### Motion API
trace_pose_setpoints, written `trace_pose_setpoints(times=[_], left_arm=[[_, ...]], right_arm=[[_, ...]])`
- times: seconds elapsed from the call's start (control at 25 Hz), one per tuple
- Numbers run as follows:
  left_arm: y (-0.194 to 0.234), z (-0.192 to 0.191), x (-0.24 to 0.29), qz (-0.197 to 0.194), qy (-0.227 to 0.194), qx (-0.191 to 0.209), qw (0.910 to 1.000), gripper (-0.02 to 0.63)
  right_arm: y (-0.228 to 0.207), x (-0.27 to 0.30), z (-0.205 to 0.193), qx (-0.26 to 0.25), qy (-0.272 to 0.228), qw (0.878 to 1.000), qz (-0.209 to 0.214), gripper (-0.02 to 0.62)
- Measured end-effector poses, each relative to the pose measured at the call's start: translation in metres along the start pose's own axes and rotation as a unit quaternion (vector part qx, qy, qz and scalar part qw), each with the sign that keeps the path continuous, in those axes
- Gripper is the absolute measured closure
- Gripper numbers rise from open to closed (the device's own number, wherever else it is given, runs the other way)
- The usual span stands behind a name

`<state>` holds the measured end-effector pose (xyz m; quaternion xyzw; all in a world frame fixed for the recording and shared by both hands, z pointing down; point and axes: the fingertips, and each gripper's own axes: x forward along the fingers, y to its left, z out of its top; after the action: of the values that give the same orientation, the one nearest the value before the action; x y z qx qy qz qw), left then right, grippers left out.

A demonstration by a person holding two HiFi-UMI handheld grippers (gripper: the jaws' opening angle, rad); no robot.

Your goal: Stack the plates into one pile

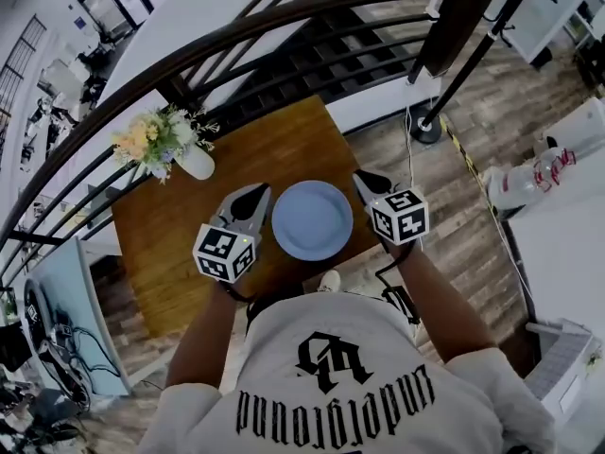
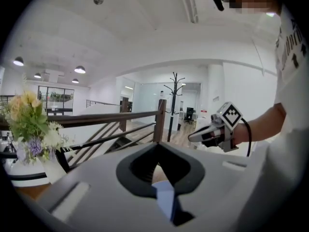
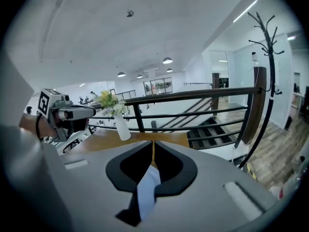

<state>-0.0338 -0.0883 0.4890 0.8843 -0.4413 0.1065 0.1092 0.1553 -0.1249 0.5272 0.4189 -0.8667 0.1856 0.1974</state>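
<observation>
A light-blue round plate [image 1: 312, 219] lies on the brown wooden table [image 1: 170, 244]; I cannot tell whether other plates lie under it. My left gripper [image 1: 257, 193] hangs just left of the plate and my right gripper [image 1: 362, 178] just right of it, both apart from it. In the left gripper view the jaws [image 2: 157, 161] meet at their tips with nothing between them, and the plate [image 2: 164, 197] shows below through the gap. The right gripper [image 3: 152, 151] is likewise shut and empty, with the plate [image 3: 147, 187] below it.
A white vase of flowers [image 1: 194, 162] stands at the table's far left corner. A dark railing [image 1: 284, 26] runs behind the table with stairs beyond. A black coat stand [image 1: 473, 55] rises at the right. The person's white shirt fills the near side.
</observation>
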Motion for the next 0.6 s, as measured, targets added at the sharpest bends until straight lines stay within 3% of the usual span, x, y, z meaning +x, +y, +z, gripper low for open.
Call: trace_pose_setpoints(times=[0.16, 0.6], left_arm=[[-0.001, 0.02, -0.006, 0.006, -0.014, 0.016, 0.9998, 0.56], [0.004, 0.054, -0.042, 0.04, -0.048, 0.008, 0.998, 0.56]], right_arm=[[0.007, -0.014, 0.027, -0.019, -0.028, 0.999, 0.005, 0.592], [0.04, -0.03, 0.06, -0.036, -0.066, 0.996, 0.046, 0.592]])
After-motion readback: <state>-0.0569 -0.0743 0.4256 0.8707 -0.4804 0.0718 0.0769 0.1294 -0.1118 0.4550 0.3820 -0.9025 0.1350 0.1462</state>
